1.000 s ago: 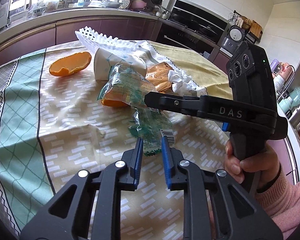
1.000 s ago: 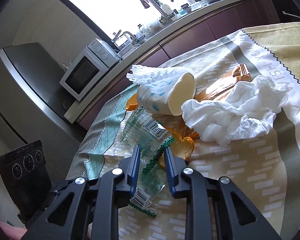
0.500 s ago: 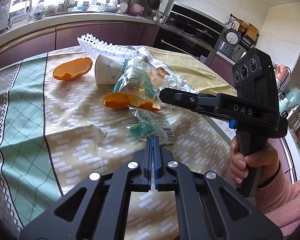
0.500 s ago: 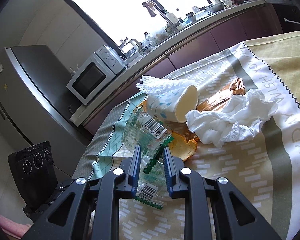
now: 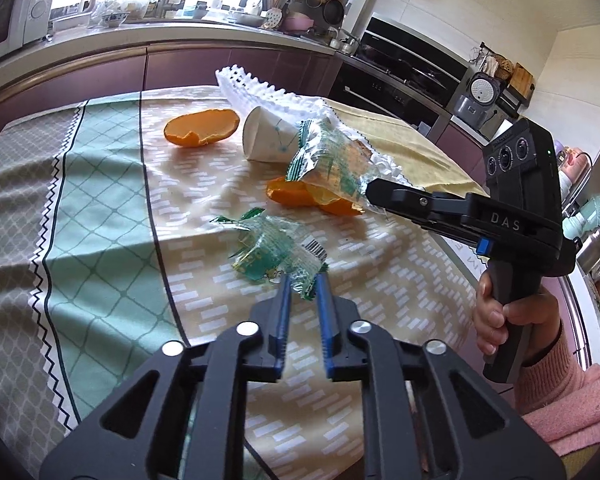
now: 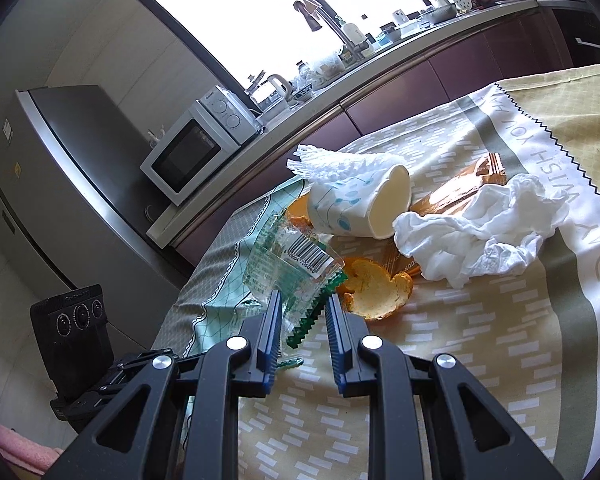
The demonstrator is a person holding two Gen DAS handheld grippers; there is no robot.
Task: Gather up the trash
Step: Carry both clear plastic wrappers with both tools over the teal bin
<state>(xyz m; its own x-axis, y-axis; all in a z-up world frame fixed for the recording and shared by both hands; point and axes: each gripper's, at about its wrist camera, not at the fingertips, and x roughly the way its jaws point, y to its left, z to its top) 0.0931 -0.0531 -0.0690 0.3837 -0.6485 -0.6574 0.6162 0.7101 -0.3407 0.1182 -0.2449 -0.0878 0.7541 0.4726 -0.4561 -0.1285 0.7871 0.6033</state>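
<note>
A crumpled clear-and-green wrapper (image 5: 274,250) lies on the patterned tablecloth (image 5: 100,208). One corner of it sits between the tips of my left gripper (image 5: 302,284), whose jaws are opening and do not press on it. My right gripper (image 6: 302,312) is shut on a second clear-green wrapper with a barcode (image 6: 288,264). In the left wrist view that right gripper (image 5: 374,196) holds this wrapper (image 5: 328,160) just above an orange peel (image 5: 300,196).
A tipped paper cup (image 5: 268,140), white foam netting (image 5: 260,92) and another orange peel (image 5: 200,132) lie further back. A crumpled tissue (image 6: 480,232) and a gold wrapper (image 6: 456,188) sit beside the cup. A hand in a pink sleeve (image 5: 512,320) grips the right tool. Kitchen counters ring the table.
My left gripper closed fully, drew back from the pile, then parted again at the loose wrapper's corner. The right gripper kept its wrapper and raised it a little.
</note>
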